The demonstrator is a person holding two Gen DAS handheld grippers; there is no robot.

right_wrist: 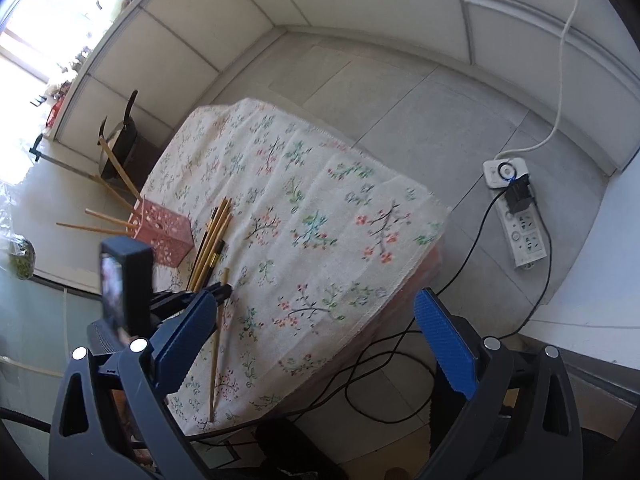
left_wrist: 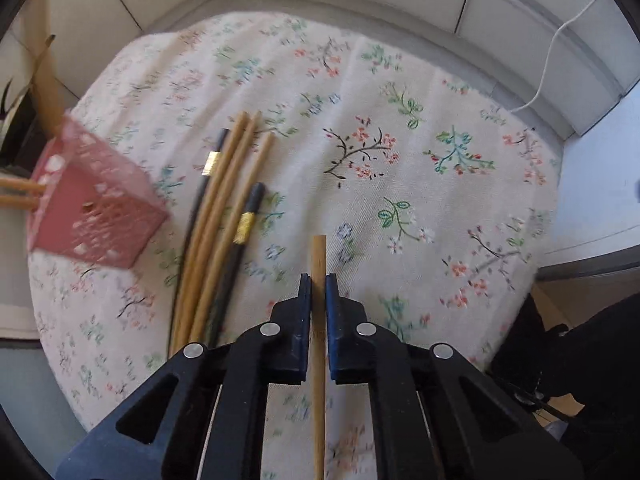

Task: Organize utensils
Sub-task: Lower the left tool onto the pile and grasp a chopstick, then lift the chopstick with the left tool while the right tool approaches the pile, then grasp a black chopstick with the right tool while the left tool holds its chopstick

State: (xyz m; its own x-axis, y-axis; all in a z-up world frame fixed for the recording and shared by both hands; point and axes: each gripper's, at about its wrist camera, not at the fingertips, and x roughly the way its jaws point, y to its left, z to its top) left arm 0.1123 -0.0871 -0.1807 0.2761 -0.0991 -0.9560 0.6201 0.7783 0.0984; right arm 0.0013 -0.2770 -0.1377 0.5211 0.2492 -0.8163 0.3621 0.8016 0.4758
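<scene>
Left gripper (left_wrist: 319,280) clenched on a light, stiff bamboo chopstick (left_wrist: 319,254) near its far end, right of the loose bundle (left_wrist: 218,216) and pink holder (left_wrist: 96,208); right gripper (right_wrist: 316,328) released.

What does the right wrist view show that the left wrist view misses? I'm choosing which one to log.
Only the right wrist view: the power strip on the floor, the open right hand-held gripper, and the left hand-held gripper seen from outside.

Only the left wrist view: a close look at the pads closed on a chopstick.

Both: the pink holder, the chopstick pile and the floral cloth.
</scene>
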